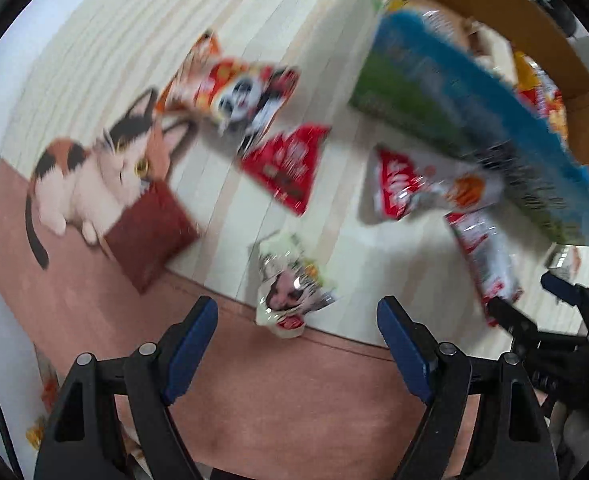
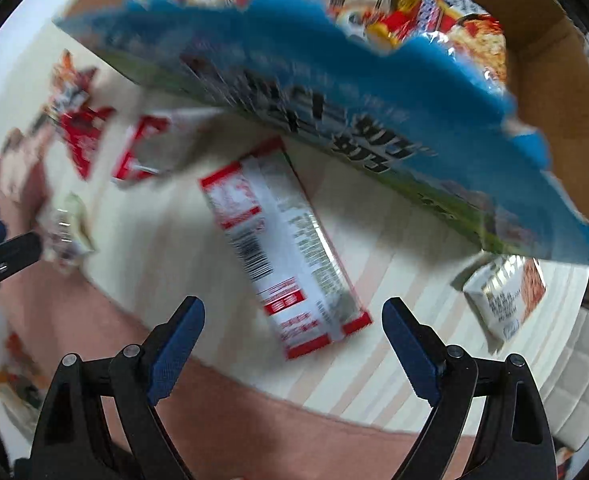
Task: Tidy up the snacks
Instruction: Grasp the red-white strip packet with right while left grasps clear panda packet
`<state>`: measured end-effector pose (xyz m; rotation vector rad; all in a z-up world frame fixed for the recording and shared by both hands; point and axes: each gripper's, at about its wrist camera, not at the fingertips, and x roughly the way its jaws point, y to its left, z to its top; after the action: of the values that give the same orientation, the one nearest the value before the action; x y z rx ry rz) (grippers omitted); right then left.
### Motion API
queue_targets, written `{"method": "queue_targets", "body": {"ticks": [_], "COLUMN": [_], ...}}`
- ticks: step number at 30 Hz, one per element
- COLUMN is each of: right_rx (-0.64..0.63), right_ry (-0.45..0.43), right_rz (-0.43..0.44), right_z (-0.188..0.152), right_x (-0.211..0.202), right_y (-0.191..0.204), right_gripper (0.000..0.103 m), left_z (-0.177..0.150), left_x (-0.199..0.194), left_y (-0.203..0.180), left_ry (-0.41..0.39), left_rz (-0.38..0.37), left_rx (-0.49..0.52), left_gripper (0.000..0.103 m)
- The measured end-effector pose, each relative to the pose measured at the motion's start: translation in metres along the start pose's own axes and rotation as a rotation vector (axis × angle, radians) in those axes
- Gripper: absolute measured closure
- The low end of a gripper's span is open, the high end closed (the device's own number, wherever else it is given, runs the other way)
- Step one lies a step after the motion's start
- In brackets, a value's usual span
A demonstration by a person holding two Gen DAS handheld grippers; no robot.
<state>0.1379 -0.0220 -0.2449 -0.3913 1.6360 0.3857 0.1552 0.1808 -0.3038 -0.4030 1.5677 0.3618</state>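
Snack packets lie scattered on a cat-print mat point(image 1: 94, 60). My left gripper point(image 1: 297, 308) is open, pointing down over a small crumpled silver packet point(image 1: 290, 300) that lies just ahead of its fingertips, untouched. My right gripper point(image 2: 293, 306) is also open above a long white-and-red packet point(image 2: 286, 248), whose near end lies between the fingertips without contact. A big blue-and-green bag point(image 2: 334, 100) slants over the mat at the cardboard box point(image 2: 554, 80). The same bag point(image 1: 474, 120) crosses the left wrist view. Both views are motion-blurred.
On the mat lie a red packet point(image 1: 286, 164), a panda packet point(image 1: 246, 92), a dark red packet point(image 1: 150, 232) and a white-and-red packet point(image 1: 426, 188). The box holds noodle packs point(image 2: 454, 12). A white packet point(image 2: 502, 296) lies far right.
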Motion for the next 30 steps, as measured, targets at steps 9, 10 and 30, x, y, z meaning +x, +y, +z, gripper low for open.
{"method": "queue_targets", "body": {"ticks": [9,10,30], "right_rx": [0.133,0.153,0.395], "right_ry": [0.05,0.057,0.076], "right_rz": [0.014,0.029,0.108], "right_z": [-0.014,-0.019,-0.003], "right_x": [0.033,0.035,0.034], "right_y": [-0.011,-0.01,-0.003], "right_gripper": [0.033,0.033,0.033], "left_z": [-0.011,-0.012,0.019], "left_x": [0.018,0.019,0.076], "left_y": [0.02,0.022,0.031], "left_ry": [0.037,0.043,0.169], "left_rz": [0.001,-0.003,-0.12], "left_rx": [-0.068,-0.072,-0.144], "left_gripper": [0.021,0.021,0.043]}}
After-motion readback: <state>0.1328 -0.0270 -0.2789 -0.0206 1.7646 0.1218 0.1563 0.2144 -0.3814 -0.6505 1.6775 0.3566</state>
